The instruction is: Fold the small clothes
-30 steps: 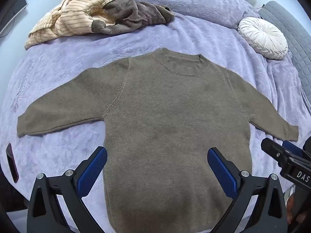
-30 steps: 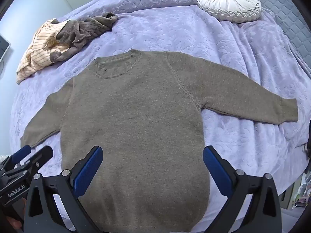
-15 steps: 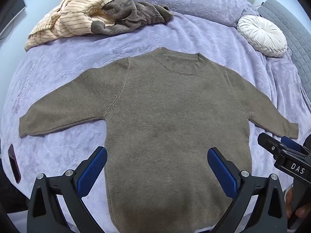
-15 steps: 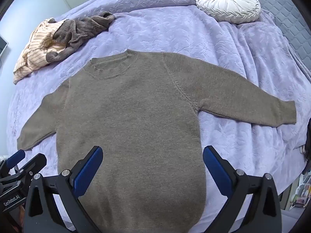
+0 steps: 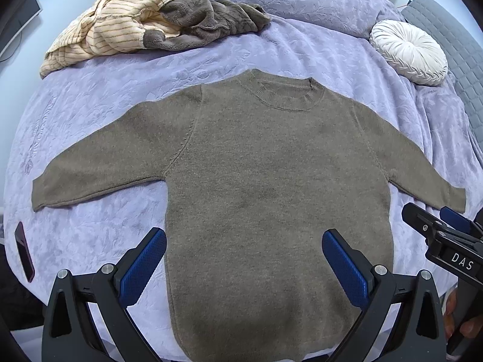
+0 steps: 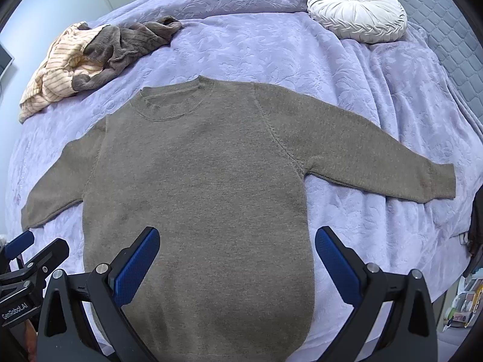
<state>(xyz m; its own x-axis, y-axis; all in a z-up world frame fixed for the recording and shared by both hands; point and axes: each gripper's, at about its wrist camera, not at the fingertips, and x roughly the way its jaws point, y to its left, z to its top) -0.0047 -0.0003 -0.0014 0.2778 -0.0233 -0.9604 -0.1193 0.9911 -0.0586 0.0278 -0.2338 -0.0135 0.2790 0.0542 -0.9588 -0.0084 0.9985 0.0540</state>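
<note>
No fold is made yet: the brown sweater (image 5: 271,187) is laid flat, sleeves spread, mid-bedspread (image 5: 99,102), unfolded heap of clothes (image 5: 145,27) beyond its collar, with left gripper (image 5: 244,268) and right gripper (image 6: 237,261) held wide apart, empty, above its hem.

The right gripper (image 5: 452,229) reads "DAS"; the left gripper (image 6: 27,252) reads "GenRobot.AI".

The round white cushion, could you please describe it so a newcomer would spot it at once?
Start from the lavender bedspread covering the bed. Look beyond the spread-out olive-brown sweater, toward the far right corner by the grey quilted headboard. The round white cushion lies there, the only pleated thing with a dimpled centre.
</note>
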